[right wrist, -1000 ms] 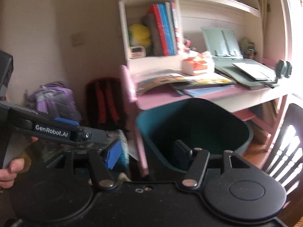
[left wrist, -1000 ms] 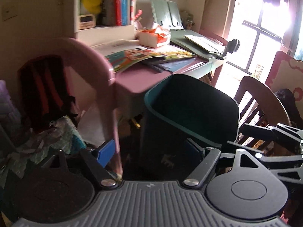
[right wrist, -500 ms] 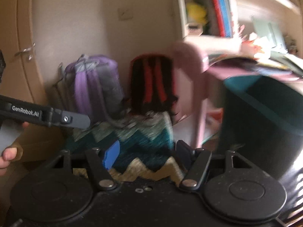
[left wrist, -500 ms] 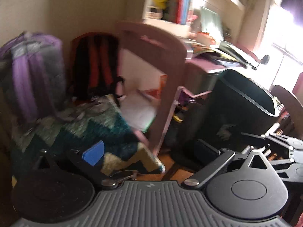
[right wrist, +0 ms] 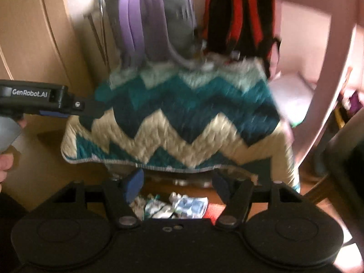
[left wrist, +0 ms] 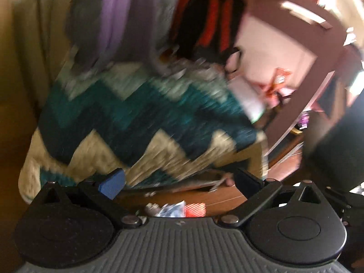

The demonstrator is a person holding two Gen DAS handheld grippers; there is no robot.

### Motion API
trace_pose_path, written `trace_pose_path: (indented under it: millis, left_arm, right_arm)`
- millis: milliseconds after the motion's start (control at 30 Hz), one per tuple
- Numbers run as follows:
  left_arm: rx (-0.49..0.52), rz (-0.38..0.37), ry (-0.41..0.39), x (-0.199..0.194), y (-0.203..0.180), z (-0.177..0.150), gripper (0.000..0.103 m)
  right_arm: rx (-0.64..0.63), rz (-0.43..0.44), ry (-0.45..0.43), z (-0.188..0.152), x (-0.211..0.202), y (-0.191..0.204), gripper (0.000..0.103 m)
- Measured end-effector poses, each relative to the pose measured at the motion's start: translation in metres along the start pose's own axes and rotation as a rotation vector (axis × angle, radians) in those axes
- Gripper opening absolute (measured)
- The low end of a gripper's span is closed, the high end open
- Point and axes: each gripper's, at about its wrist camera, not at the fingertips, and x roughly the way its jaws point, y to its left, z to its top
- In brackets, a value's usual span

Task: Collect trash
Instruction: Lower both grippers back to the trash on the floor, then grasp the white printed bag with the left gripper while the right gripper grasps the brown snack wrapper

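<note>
your left gripper is spread wide, with nothing between its jaws. the right gripper is also spread apart and holds nothing. both point down toward the wooden floor.

the trash lies on the floor just in front of your right gripper, low in the view, between its two fingers but below them. it is a small heap of crumpled wrappers, white, blue and green, with a red piece at its right side. in the left wrist view the same trash shows as a few pale wrappers and a red striped piece, close to the gripper body. the picture is blurred, so you cannot tell how many pieces there are.

behind the trash hangs a zigzag blanket in teal, dark blue and cream; its lower edge ends just above the floor. above the blanket stand a purple and grey backpack and, to its right, a black and red backpack. a pink desk frame curves down on the right. at the far right edge you see part of a dark bin, near the desk frame. your left gripper's side shows at the left of the right wrist view.
</note>
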Motion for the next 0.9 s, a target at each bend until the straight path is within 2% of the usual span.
trace_pose_path:
  millis: [167,300,400,533,633,767,900]
  left_arm:
    - [-0.072,0.082,0.111,0.063,0.032,-0.036,0.103]
    - [-0.168,0.166,0.233,0.114,0.057,-0.072,0.103]
    - [-0.253,0.19,0.329,0.147,0.075,-0.09,0.103]
    - [-0.412,0.2,0.412,0.195,0.103,-0.1,0.103]
    - [-0.485,0.205,0.463,0.233,0.121,-0.11,0.103]
    - [-0.63,0.161,0.553,0.278,0.145,-0.132,0.103]
    - [-0.738,0.173,0.641,0.315,0.162,-0.156,0.103]
  right_arm:
    - [0.046,0.033,0.186,-0.032,0.077,-0.003,0.066]
    - [0.088,0.06,0.326,-0.055,0.131,-0.007,0.066]
    - [0.059,0.079,0.384,-0.064,0.164,-0.001,0.066]
    - [-0.054,0.093,0.451,-0.088,0.209,0.007,0.066]
    - [-0.031,0.122,0.557,-0.112,0.243,-0.001,0.063]
    - [-0.026,0.134,0.658,-0.14,0.272,-0.009,0.063]
    - [0.055,0.135,0.734,-0.164,0.294,-0.027,0.063]
